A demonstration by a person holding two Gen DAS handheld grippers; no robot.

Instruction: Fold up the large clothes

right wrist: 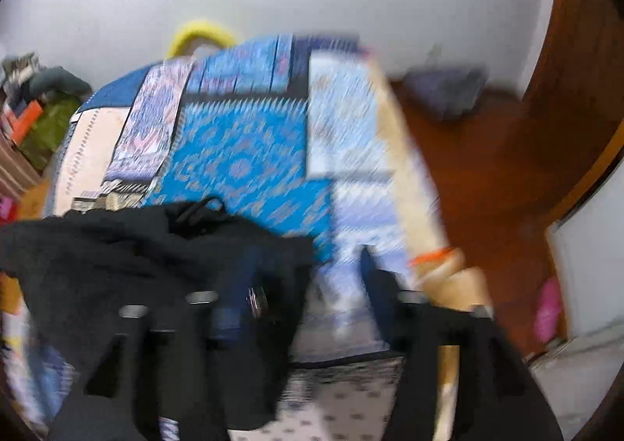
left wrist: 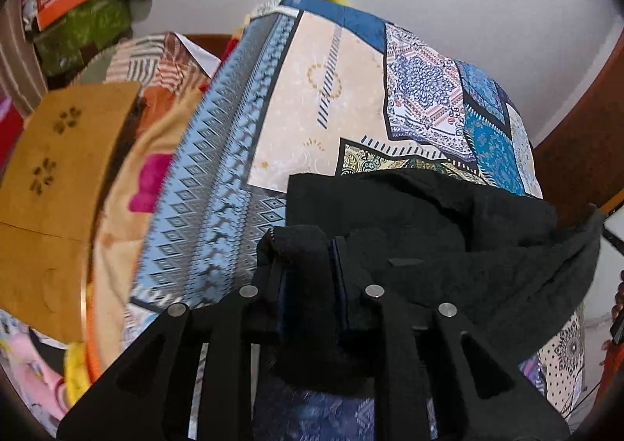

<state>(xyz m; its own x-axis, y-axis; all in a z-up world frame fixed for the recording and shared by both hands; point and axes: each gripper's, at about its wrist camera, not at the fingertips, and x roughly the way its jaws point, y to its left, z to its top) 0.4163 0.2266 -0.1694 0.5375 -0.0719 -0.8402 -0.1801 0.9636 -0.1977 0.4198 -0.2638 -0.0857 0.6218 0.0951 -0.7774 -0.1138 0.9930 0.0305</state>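
Observation:
A large black garment (left wrist: 448,230) lies bunched on a bed with a blue and cream patterned sheet (left wrist: 312,97). My left gripper (left wrist: 308,257) is shut on a fold of the black garment's edge, which hangs down between the fingers. In the blurred right wrist view the same black garment (right wrist: 128,249) lies at the left over the patterned sheet (right wrist: 241,160). My right gripper (right wrist: 312,285) is open, its left finger (right wrist: 241,285) touching or under the garment's edge, its right finger (right wrist: 378,285) over the bare sheet.
A tan board with flower cut-outs (left wrist: 58,175) stands left of the bed, with piled clothes and boxes (left wrist: 78,11) behind it. A yellow ring (right wrist: 202,35) shows at the bed's far end. A brown wooden floor (right wrist: 487,175) and door lie right.

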